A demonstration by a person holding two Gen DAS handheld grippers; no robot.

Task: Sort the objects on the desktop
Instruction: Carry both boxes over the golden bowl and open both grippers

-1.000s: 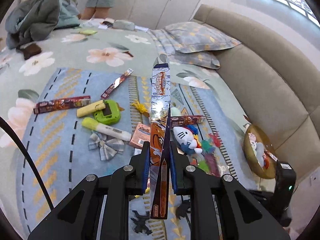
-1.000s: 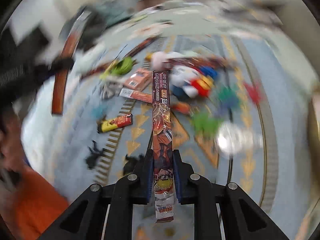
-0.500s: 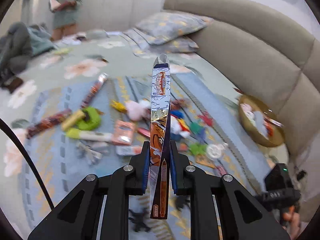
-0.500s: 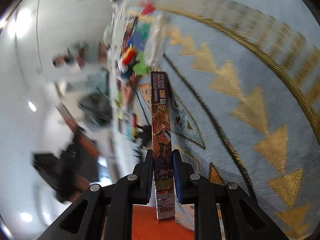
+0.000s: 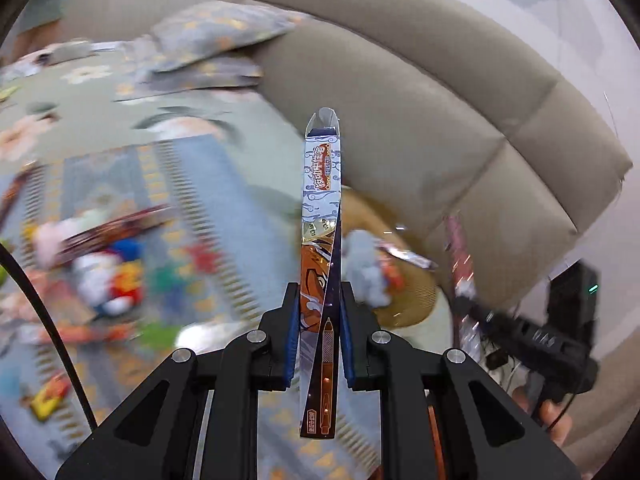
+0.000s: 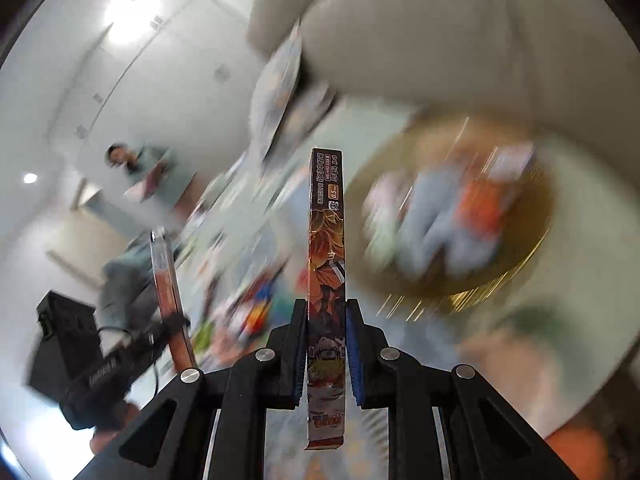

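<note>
While both pictures are blurry, each pair of tongs plainly has a long thin pen box pinched tight between its blue pads. The left gripper [image 5: 319,316] is closed on a silvery blue pen box [image 5: 322,216] with orange art low down, and the box sticks out far past the fingertips. Beyond it, a little to the right, sits a round golden basket [image 5: 416,292] with a pale soft toy [image 5: 366,276] in it, close to the beige padded headboard [image 5: 440,120]. On the left, a heap of toys [image 5: 108,276] lies on the blue patterned mat [image 5: 224,216].

The right gripper [image 6: 326,328] is closed on an orange pen box [image 6: 327,248] with cartoon faces. The golden basket [image 6: 516,264] is just to its right and holds blurry things. On the left of this view, the other tongs [image 6: 172,324] show up with their box. A person [image 6: 156,176] stands far back by the white cupboards.
</note>
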